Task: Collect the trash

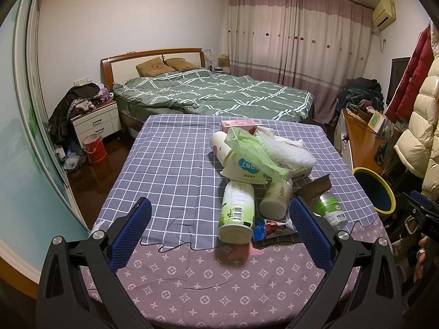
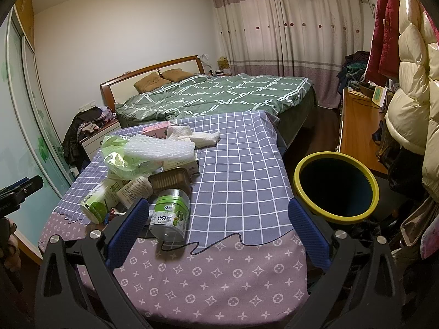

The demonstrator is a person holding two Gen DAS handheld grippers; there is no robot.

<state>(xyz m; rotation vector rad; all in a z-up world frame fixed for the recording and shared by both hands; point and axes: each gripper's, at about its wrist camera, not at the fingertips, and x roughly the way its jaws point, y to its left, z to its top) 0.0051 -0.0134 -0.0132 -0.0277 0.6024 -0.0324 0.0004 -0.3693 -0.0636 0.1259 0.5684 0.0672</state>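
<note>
You've got both the left gripper and right gripper spread wide and empty, probably because the heap of bottles and wrappers sits right beside the yellow-rimmed dark bin.

Cloth ahead of gripper: grey-blue, white grid; near edge mauve, white motifs. Bin to right: yellow rim, dark inside. Jar: green-and-white label.

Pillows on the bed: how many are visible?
2. One brown pillow lies at the headboard on the side nearer the nightstand, the other pillow right beside it toward the curtain. Others could be hidden under the green duvet.
</note>
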